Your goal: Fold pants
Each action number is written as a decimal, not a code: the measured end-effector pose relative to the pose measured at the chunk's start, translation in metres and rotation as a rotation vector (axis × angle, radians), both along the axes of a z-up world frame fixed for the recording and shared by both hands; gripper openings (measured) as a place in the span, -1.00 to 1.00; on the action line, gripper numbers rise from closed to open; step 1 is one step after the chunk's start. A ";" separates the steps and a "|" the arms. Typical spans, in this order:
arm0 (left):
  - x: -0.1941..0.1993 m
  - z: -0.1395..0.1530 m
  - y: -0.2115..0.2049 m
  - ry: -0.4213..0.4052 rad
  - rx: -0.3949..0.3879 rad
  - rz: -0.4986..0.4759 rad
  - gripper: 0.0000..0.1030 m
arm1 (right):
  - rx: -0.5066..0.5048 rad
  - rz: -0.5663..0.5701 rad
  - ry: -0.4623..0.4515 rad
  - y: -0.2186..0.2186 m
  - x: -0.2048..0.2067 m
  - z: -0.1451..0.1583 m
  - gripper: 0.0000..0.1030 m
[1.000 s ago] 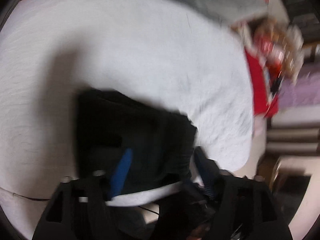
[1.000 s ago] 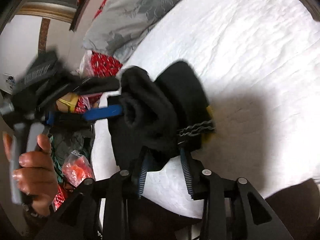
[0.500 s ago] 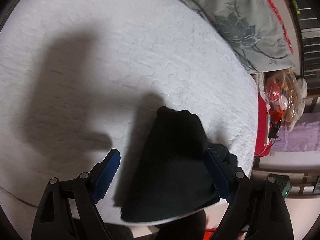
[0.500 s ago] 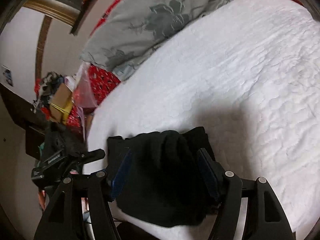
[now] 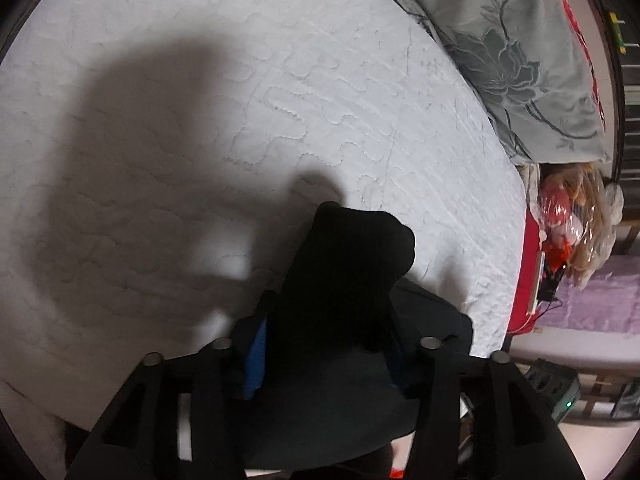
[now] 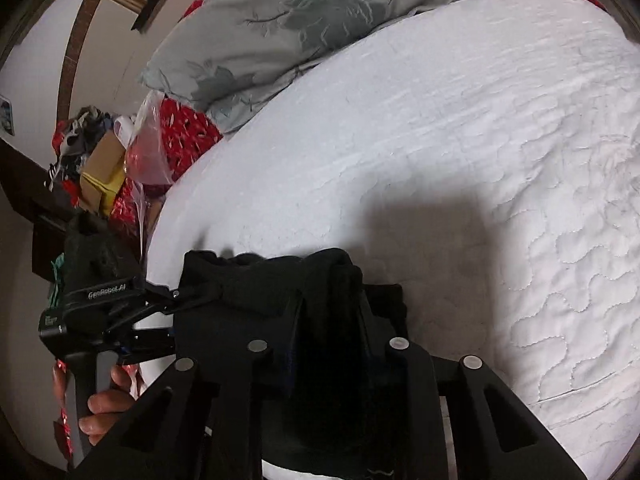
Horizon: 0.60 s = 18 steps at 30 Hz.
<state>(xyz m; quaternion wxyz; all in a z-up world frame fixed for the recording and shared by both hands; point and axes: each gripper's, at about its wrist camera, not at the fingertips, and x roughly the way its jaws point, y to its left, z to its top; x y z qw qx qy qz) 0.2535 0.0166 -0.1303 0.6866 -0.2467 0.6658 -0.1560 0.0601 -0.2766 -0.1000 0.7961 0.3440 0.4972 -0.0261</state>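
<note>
Closing on the black pants point(image 5: 340, 280) at the frame bottom, both the left gripper point(image 5: 326, 354) and right gripper point(image 6: 328, 328) pinch folds; the bundle runs away up-frame over the white quilt point(image 5: 240, 100), "GenRobot.AI" readable lower left

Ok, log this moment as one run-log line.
step: regrip folded pants | left gripper: closing around black pants | right gripper: closing around same bundle | surface: white quilted bed

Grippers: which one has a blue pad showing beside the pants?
The left gripper: its fingers, closing around the pants, show a blue pad; the right gripper's, also closing on them, look dark.
</note>
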 end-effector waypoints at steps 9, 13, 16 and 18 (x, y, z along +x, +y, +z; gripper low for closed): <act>-0.057 0.018 0.042 -0.045 -0.024 0.030 0.66 | 0.110 -0.017 -0.024 -0.003 -0.035 0.025 0.06; -0.076 -0.005 0.033 -0.001 0.030 0.003 0.52 | 0.086 0.000 0.031 0.011 -0.042 0.010 0.03; -0.088 0.003 0.020 -0.051 0.065 -0.030 -0.08 | 0.052 0.031 0.048 0.019 -0.043 0.006 -0.40; -0.097 0.013 0.015 -0.076 0.062 -0.059 -0.14 | 0.094 0.015 0.021 0.014 -0.049 0.014 -0.51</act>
